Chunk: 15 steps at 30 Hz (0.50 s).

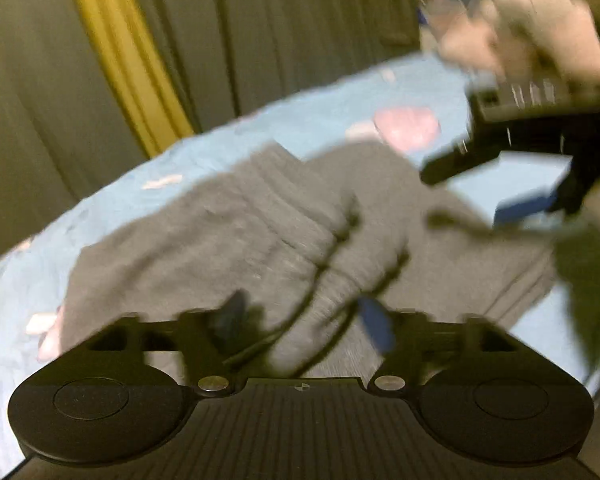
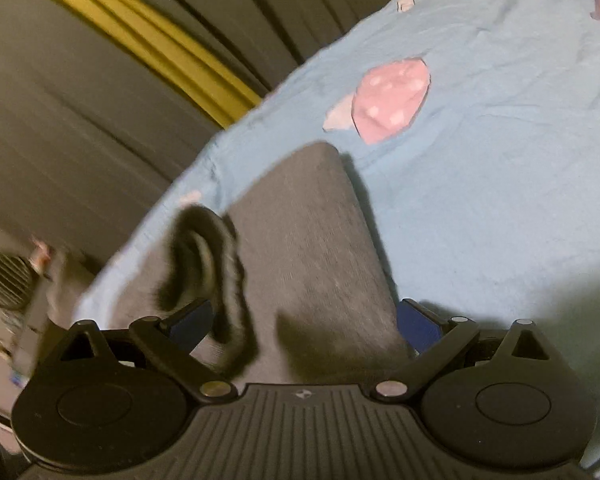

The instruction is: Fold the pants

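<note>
Grey pants (image 1: 284,220) are lying on a bed (image 2: 500,160) covered by a blue sheet with pink patches, partly folded, the ribbed waistband (image 2: 220,264) curling up at one end. The left hand-held gripper (image 1: 304,320) is hovering over the cloth with jaws spread, pinching nothing (the view is blurred). The right hand-held gripper (image 2: 304,320) is also standing wide, straddling the fabric without pressing it. Judged step: between folds, both free. The next move likely calls for pinching an edge and carrying it across.
</note>
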Motion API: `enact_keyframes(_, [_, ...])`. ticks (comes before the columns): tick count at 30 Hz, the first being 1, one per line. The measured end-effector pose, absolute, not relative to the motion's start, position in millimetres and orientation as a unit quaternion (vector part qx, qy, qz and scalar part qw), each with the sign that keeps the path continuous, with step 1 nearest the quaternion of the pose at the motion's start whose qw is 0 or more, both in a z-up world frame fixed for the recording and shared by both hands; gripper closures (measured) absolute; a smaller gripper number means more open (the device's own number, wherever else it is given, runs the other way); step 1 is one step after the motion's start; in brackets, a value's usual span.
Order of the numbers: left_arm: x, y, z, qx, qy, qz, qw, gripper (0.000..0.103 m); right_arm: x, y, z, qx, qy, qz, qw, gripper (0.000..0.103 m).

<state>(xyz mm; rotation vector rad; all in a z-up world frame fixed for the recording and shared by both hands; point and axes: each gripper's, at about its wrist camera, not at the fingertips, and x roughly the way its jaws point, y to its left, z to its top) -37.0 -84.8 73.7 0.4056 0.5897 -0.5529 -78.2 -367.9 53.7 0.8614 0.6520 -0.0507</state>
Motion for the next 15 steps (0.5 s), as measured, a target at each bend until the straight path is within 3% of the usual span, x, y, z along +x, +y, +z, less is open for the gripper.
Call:
enact_keyframes(2, [-44, -63, 92, 0.141, 0.275, -0.251, 0.917, 0.006, -80, -367, 58, 0.423, 0.299, -0.002, 0.856, 0.004])
enact_keyframes(6, [-37, -13, 116, 0.068, 0.255, -0.131, 0.956, 0.005, -74, -355, 73, 0.423, 0.290, 0.062, 0.856, 0.004])
enact_keyframes(11, [-7, 30, 97, 0.074, 0.338, 0.019, 0.938, 0.005, -34, -343, 71, 0.424, 0.333, 0.100, 0.836, 0.004])
enact_keyframes(15, [17, 55, 78, -0.020, 0.418, 0.022, 0.908, 0.005, 3, -345, 47, 0.453, 0.391, 0.094, 0.796, 0.004])
